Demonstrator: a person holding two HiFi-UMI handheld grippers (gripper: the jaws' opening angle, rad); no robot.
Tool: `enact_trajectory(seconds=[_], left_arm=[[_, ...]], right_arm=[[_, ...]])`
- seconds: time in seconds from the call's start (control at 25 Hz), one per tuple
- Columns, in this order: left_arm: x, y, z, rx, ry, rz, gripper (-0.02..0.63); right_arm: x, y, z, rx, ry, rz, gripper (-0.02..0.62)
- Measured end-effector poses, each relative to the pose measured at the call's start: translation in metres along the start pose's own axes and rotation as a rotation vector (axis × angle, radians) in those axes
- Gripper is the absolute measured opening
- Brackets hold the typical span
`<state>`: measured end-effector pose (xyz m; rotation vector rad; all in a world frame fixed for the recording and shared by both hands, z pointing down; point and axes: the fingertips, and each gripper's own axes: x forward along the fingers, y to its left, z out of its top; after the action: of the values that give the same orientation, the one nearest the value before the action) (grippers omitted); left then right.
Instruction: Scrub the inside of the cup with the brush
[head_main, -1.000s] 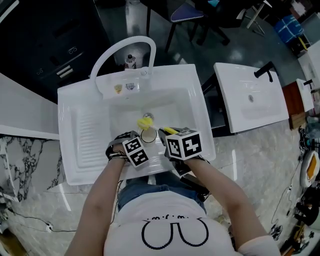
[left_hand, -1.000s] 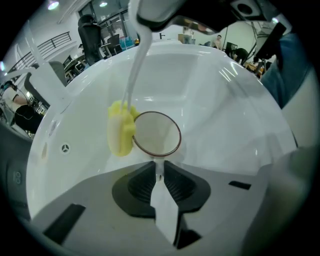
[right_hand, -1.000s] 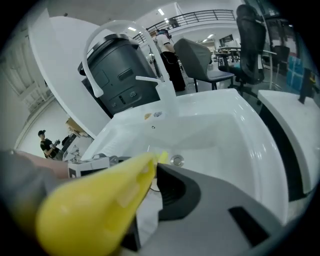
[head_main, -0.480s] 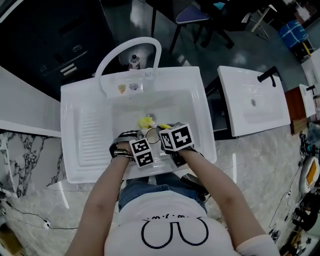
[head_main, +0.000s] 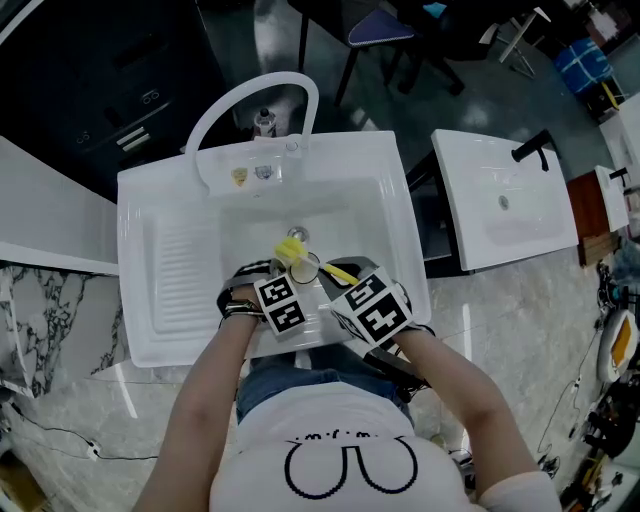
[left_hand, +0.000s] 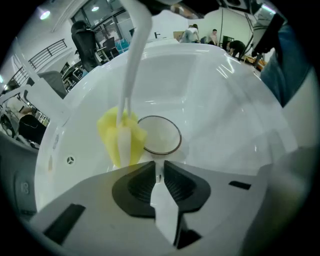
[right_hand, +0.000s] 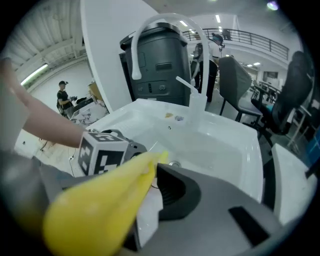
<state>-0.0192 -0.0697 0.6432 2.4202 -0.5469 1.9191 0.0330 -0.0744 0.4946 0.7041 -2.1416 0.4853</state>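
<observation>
A clear cup stands in the white sink's basin; in the left gripper view it shows as a dark ring. My left gripper is shut on the cup's near wall, a thin clear sliver between the pads. In the head view the left gripper sits under its marker cube. The brush has a yellow sponge head on a white stem and lies just outside the ring, at its left. My right gripper is shut on the brush's yellow handle; its left jaw is hidden behind the handle.
A curved white faucet rises at the sink's back edge. The drain lies just beyond the cup. A ribbed drainboard lies left of the basin. A second white sink stands to the right across a gap.
My right gripper has rolled and drawn back toward the sink's near edge, with the brush handle in it. The brush head stays beside the cup. The left gripper has kept still.
</observation>
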Motion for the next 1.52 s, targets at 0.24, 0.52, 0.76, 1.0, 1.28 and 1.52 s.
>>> enact_trajectory(seconds=[0.24,0.52,0.76,1.0,1.28,1.52], left_arm=[[-0.002,0.007,0.004,-0.035,-0.029,0.052,0.066],[-0.004,0.017,0.003,0.0,-0.026,0.146,0.064],[-0.006,0.013,0.006,0.126,-0.027,0.177,0.064],[-0.006,0.004,0.012,0.36,-0.012,0.21,0.064],[-0.007,0.001,0.018,0.484,0.001,0.212,0.066],[-0.006,-0.005,0.02,0.523,0.016,0.22,0.064]], right_arm=[[-0.01,0.014,-0.007,-0.177,0.003,-0.039,0.04],[0.005,0.013,-0.006,-0.193,0.008,-0.025,0.038],[0.01,-0.002,-0.004,-0.037,0.032,0.047,0.038],[0.021,-0.007,-0.006,-0.037,0.122,0.072,0.038],[0.054,-0.008,-0.008,-0.046,0.18,0.073,0.038],[0.074,-0.03,-0.019,0.135,0.196,0.083,0.039]])
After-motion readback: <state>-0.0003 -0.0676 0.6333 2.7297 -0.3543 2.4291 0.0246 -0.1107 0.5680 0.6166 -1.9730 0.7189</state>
